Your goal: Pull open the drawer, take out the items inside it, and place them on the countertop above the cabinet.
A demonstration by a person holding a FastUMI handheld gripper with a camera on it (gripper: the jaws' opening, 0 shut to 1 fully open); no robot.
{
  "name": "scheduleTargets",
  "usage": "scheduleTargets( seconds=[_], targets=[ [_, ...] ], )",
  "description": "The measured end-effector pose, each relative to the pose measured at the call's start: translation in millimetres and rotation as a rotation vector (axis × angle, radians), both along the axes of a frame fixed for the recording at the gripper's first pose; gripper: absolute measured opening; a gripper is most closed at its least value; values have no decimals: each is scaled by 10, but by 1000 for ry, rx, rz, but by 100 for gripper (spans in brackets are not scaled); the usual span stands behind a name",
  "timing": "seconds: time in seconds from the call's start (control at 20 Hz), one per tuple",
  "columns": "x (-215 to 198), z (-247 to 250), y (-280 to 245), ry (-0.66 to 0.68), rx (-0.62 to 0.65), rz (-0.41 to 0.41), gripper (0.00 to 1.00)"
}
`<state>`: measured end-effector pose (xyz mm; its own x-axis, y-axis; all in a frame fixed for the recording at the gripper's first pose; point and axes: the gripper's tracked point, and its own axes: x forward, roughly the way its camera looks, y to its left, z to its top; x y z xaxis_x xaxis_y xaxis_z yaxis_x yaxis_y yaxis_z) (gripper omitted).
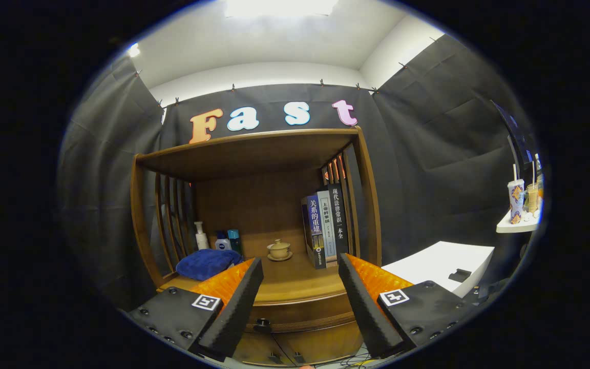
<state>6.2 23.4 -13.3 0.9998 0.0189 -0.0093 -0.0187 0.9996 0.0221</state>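
A wooden cabinet stands ahead, its countertop (295, 284) under a shelf canopy. Below the countertop's front edge is the drawer front (300, 319), closed, with a small dark knob (262, 324) low between my fingers. My gripper (300, 266) is open, its fingers spread wide with nothing between them, held in front of the cabinet and a little above the drawer. What lies inside the drawer is hidden.
On the countertop lie a blue cloth (205, 262) at the left, a few bottles (218, 240) behind it, a small lidded teacup (279, 249) in the middle, and upright books (325, 230) at the right. A white table (443, 261) stands right of the cabinet.
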Motion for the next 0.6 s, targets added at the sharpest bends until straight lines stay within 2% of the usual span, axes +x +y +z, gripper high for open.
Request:
scheduleTargets(
  seconds=[0.35, 0.6],
  targets=[
    [72, -194, 92, 7, 29, 20, 97],
    [171, -427, 288, -38, 46, 56, 97]
  ],
)
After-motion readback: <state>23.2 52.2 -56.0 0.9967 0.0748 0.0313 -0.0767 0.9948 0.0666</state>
